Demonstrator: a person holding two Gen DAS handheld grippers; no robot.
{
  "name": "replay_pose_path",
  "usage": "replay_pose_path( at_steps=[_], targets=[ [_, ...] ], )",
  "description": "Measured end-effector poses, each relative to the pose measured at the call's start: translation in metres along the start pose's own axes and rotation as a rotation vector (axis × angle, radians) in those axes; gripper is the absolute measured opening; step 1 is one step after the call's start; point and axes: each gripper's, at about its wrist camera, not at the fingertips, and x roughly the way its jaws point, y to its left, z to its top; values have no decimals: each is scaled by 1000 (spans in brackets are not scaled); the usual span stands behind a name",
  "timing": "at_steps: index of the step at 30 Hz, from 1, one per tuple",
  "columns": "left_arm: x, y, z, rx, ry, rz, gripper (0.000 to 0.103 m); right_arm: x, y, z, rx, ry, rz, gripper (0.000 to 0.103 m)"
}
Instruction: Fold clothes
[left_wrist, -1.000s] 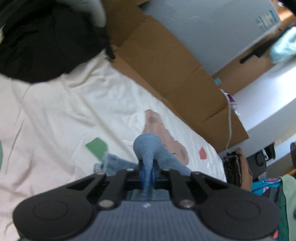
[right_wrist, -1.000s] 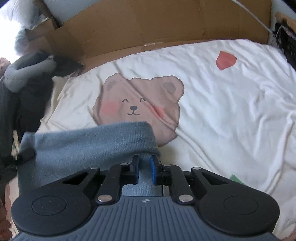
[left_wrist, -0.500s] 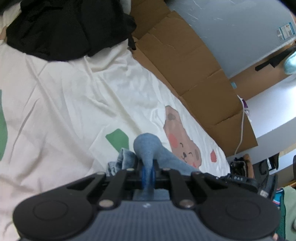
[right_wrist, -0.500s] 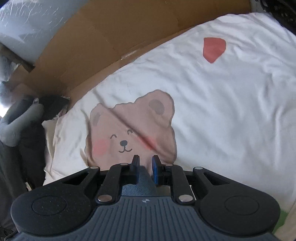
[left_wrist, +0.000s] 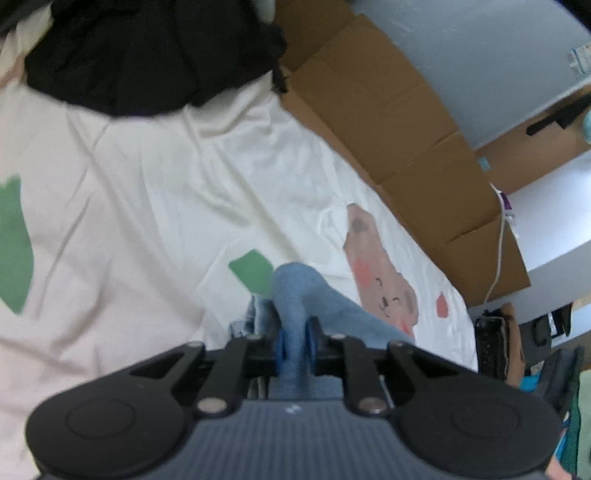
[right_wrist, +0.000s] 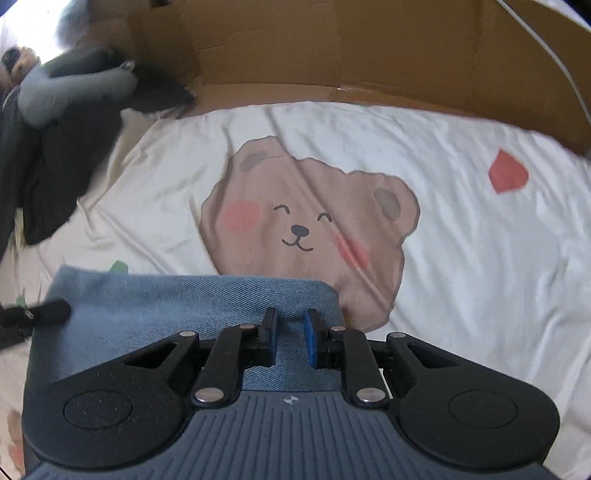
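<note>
Denim garment (folded edge) between both downward-tilted hand-held grippers, left, right

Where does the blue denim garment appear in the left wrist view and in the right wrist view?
Left wrist view: the blue denim garment is at bottom centre, bunched up between the fingers.
Right wrist view: the blue denim garment is a wide band across the lower left, reaching between the fingers.
Shared landmark: the brown bear print on the white sheet, just beyond the garment in both views.
</note>
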Motion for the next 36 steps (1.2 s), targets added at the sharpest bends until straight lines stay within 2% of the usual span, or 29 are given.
replay_pose_path(
  at_steps=[1, 2, 5, 9, 11, 13, 14, 16, 20, 21, 22, 28, 36],
  targets=[
    [-6, -3, 1, 18, -14, 24, 26, -5, -2, 0, 6, -5, 5, 16],
    [-11, -4, 2, 24, -22, 40, 27, -9, -5, 0, 12, -10, 10, 17],
    [-22, -3, 1, 8, -21, 34, 27, -21, -11, -3, 45, -15, 21, 17],
    [-29, -11, -10, 53, 14, 33, 28, -26, -16, -17, 85, 10, 41, 17],
    [-28, -12, -16, 69, 38, 33, 36, -25, -15, -29, 81, 42, 35, 17],
    [-25, -8, -22, 52, 61, 31, 53, -24, -16, -42, 83, 71, 35, 20],
    [-22, -4, -25, 28, 78, 25, 54, -25, -16, -48, 89, 79, 36, 30],
    [-12, 3, -28, -6, 115, 14, 57, -29, -17, -60, 103, 82, 42, 33],
    [-3, 12, -28, -44, 111, -8, 53, -40, -15, -75, 103, 97, 42, 33],
    [-1, 12, -26, -46, 106, -13, 45, -43, -14, -79, 102, 100, 41, 33],
    [0, 11, -24, -40, 103, -17, 44, -46, -14, -81, 108, 104, 41, 33],
    [12, 5, -15, -11, 111, -31, 42, -64, -21, -93, 205, 98, 10, 33],
    [19, 1, -4, 23, 136, -50, 40, -80, -13, -102, 192, 85, 16, 33]
  ],
)
